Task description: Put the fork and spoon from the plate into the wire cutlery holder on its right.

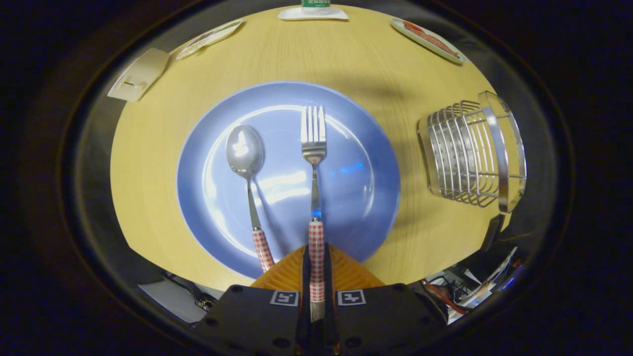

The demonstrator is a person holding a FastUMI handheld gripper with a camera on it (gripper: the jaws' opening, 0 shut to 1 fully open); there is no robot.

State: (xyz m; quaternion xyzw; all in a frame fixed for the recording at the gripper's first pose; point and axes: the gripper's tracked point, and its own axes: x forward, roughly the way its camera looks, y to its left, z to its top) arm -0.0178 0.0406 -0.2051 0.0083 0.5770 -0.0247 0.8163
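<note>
Steel and checked plastic: the fork (313,148) is a stiff metal piece with a red-and-white checked handle; judged light, rigid and not fragile.
Fork position: on the blue plate (207,148) at the middle of the surface (356,54), tines pointing to the far edge, handle reaching over the plate's near rim.
Gripper state: gripper (316,269) pressed together on the fork's handle, both fingers against its sides.
Grasp point: the checked handle, well back from the tines; polished steel is judged slippery, the handle less so.
Spoon (246,158): just left of the fork on the plate, bowl up, handle also near the rim, not held.
Wire cutlery holder (470,153): on the surface near its right edge, apart from the plate.
</note>
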